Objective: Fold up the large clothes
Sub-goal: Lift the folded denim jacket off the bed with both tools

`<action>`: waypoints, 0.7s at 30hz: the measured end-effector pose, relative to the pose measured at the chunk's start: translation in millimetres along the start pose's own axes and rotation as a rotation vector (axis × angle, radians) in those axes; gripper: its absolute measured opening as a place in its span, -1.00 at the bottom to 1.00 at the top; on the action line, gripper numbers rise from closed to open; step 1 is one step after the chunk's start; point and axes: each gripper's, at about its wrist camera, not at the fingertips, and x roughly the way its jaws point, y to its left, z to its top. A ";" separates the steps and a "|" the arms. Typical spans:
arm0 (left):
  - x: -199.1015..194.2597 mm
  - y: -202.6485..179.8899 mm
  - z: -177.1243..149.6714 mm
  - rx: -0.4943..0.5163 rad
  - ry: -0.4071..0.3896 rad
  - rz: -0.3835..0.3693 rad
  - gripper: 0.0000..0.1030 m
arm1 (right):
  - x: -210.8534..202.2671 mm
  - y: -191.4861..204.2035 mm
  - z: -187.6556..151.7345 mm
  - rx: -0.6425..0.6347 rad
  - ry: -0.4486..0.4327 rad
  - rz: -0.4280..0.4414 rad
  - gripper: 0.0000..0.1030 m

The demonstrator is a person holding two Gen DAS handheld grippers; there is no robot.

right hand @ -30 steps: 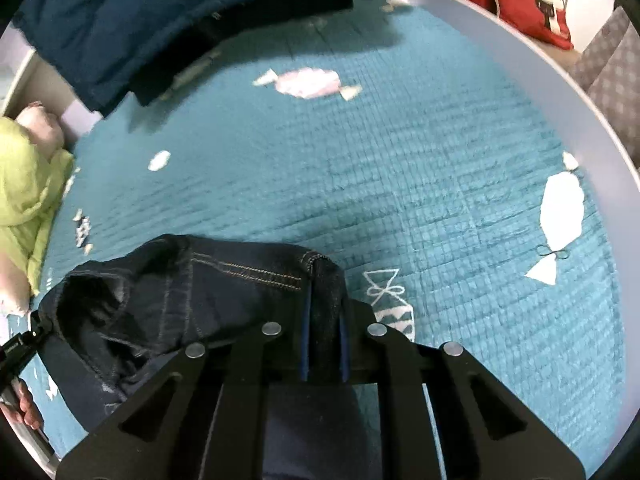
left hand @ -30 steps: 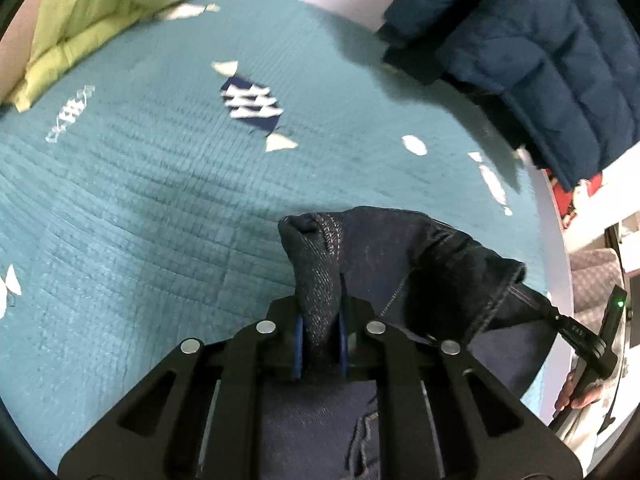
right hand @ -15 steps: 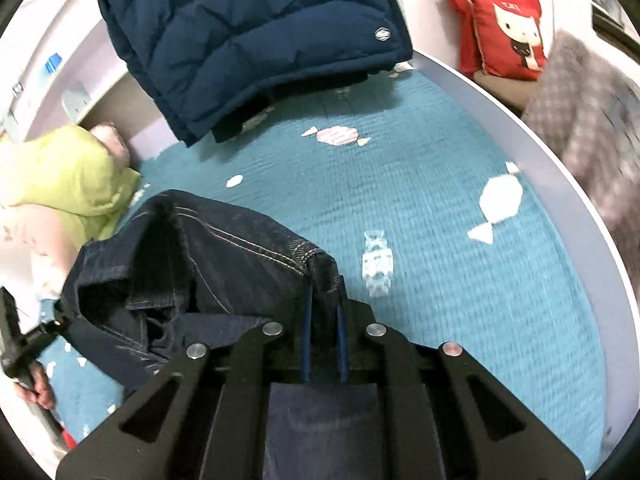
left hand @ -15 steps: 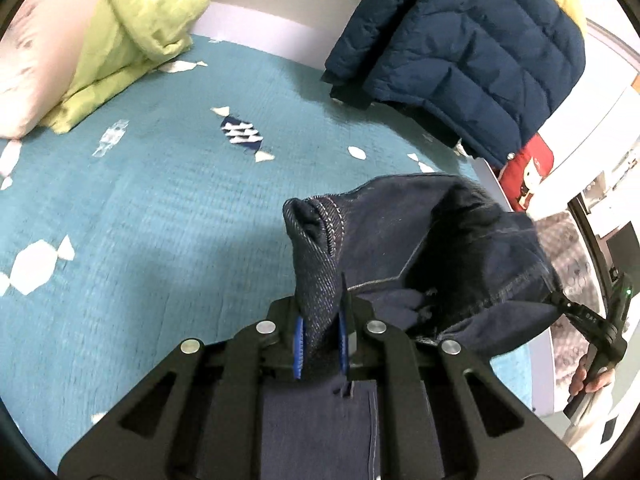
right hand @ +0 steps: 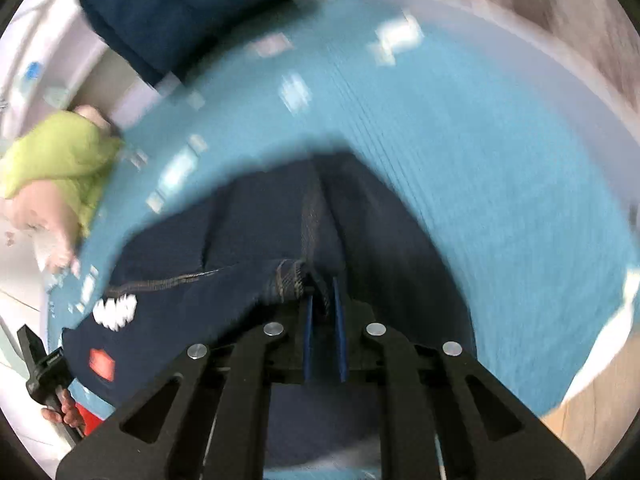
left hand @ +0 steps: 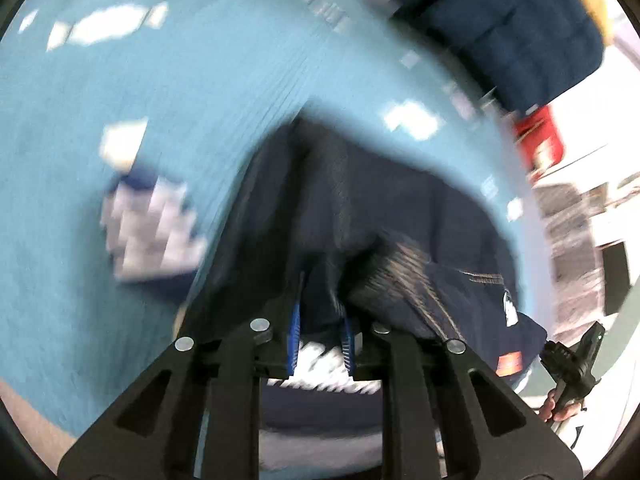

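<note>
Dark blue jeans [left hand: 360, 208] lie stretched ahead of me over the teal quilt [left hand: 120, 100], much blurred by motion. My left gripper [left hand: 320, 304] has the waistband's edge between its blue pads; its jaws are opening, and denim still fills the gap. In the right wrist view the jeans [right hand: 260, 224] spread forward and left, with a white label and a red tag near the waist. My right gripper [right hand: 322, 292] is shut on a stitched corner of the waistband. Each view shows the other gripper's handle in a hand [left hand: 560, 408] [right hand: 64, 412] at its lower edge.
A navy puffer jacket [left hand: 512, 20] [right hand: 180, 4] lies at the far end of the bed. A lime-green blanket [right hand: 60, 152] sits at the left. A red cushion [left hand: 540, 140] is beyond the bed's right side. The bed's pale rim [right hand: 560, 80] curves on the right.
Both grippers have swept back and down with the waistband. The jeans, which hung bunched from them, now lie stretched out over the quilt. The left pads stand a little wider apart.
</note>
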 end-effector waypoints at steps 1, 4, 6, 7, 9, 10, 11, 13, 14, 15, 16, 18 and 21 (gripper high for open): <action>6.5 6.1 -10.7 0.003 -0.004 0.000 -0.68 | 14.1 -9.8 -10.9 0.013 0.026 -0.033 -0.82; -0.9 6.5 -16.4 0.009 -0.042 -0.024 -0.67 | 13.7 -24.6 -19.1 0.116 0.035 0.044 -0.72; -13.9 -1.8 -11.7 0.036 -0.024 -0.001 -0.60 | -1.7 -28.2 -18.4 0.156 0.047 0.050 -0.38; -19.0 -4.5 -10.8 0.044 -0.018 0.016 -0.43 | -9.4 -28.4 -19.0 0.158 0.037 0.039 -0.29; -35.6 -8.6 -12.0 0.053 -0.001 0.058 -0.05 | -28.0 -29.1 -21.1 0.177 0.011 0.031 0.12; -42.1 -10.3 -12.5 0.052 -0.002 0.062 -0.02 | -38.2 -29.7 -22.0 0.200 -0.003 0.040 0.15; -51.6 -11.4 -15.9 0.052 0.002 0.059 0.08 | -47.6 -29.9 -21.9 0.227 -0.013 0.061 0.15; -65.8 -14.0 -18.6 0.032 0.006 0.062 0.27 | -57.8 -28.5 -22.6 0.266 -0.021 0.095 0.15; -74.2 -15.9 -19.4 0.009 0.000 0.046 0.27 | -60.5 -26.2 -22.3 0.277 -0.022 0.102 0.15; -80.2 -17.5 -21.7 -0.017 -0.004 0.020 0.27 | -62.0 -21.8 -21.4 0.272 -0.030 0.101 0.15; -85.9 -15.9 -20.2 -0.044 -0.014 0.010 0.27 | -62.9 -12.7 -17.1 0.232 -0.053 0.099 0.15; -89.5 -28.2 -11.9 -0.102 -0.056 -0.025 0.27 | -57.3 9.5 -10.8 0.124 -0.070 0.085 0.03; -71.6 -61.8 -1.2 -0.007 -0.054 -0.032 0.14 | -24.9 43.8 -0.4 0.037 0.028 0.111 -0.34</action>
